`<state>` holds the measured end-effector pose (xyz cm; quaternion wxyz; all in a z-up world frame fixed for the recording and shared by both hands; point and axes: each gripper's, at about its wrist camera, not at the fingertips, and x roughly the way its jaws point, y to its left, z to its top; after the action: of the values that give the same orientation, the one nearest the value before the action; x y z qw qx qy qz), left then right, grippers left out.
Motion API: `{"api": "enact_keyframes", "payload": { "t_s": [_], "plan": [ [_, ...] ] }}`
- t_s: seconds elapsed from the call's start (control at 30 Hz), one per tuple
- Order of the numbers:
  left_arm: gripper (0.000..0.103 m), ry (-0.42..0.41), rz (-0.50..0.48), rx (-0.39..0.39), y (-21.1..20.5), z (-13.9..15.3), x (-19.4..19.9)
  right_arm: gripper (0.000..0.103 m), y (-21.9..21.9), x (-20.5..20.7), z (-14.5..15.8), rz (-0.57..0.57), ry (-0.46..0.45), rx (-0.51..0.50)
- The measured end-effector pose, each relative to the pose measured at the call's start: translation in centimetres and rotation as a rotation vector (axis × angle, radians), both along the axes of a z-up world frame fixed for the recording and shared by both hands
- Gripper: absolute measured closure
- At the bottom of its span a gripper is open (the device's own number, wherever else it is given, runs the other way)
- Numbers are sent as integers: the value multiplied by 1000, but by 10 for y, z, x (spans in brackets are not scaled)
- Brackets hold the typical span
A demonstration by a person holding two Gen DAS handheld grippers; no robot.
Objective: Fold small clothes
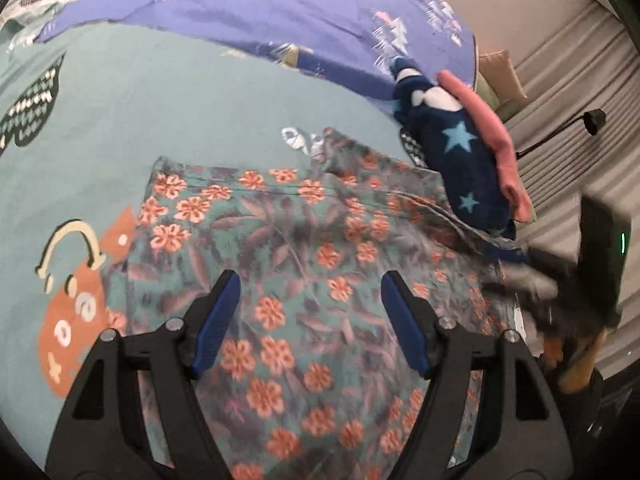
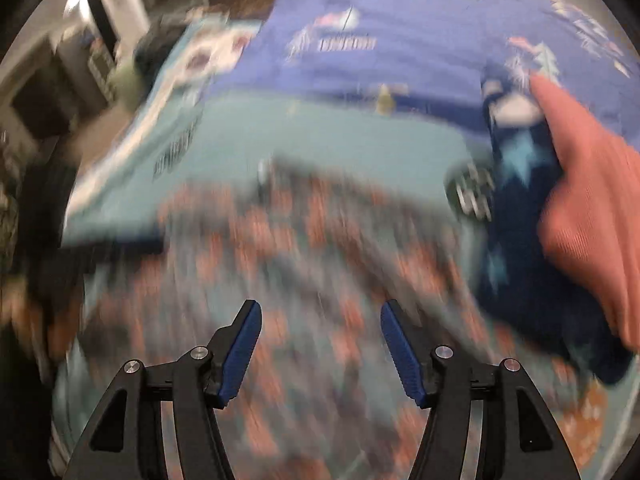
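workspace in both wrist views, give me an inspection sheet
surface: teal printed bedsheet, purple printed cover at its far side
job's things: floral garment spread flat under both grippers
clutter: navy star garment with pink cloth on it, beside the floral garment
grippers: left gripper open, nothing between fingers; right gripper open, nothing between fingers; right view blurred
cables: nothing seen
surroundings: black lamp, striped grey fabric, furniture too blurred to name
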<state>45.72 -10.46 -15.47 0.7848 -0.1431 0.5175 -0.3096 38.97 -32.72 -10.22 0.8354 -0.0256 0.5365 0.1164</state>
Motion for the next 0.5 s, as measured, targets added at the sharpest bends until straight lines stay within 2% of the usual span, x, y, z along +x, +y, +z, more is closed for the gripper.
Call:
{"api": "enact_keyframes", "payload": {
  "t_s": [0.1, 0.2, 0.23, 0.3, 0.37, 0.43, 0.5],
  "plan": [
    [30, 0, 5, 1, 0, -8, 7, 40, -39, -22, -18, -24, 97, -47],
    [30, 4, 23, -3, 5, -6, 6, 42, -75, -15, -35, -126, 141, -99],
    [30, 9, 34, -1, 7, -5, 7, 42, -86, -7, -33, -167, 121, -73],
    [30, 4, 51, 13, 14, 1, 6, 42, -107, 6, -20, -267, 29, 21],
    [30, -20, 66, 35, 24, 9, 2, 42, -120, 15, -3, -363, -73, 67],
    [30, -50, 72, 70, 37, 19, -7, 42, -125, 17, 4, -413, -82, 127],
    [30, -65, 72, 94, 51, 24, -17, 41, -122, 10, 9, -422, -109, 126]
  ]
}}
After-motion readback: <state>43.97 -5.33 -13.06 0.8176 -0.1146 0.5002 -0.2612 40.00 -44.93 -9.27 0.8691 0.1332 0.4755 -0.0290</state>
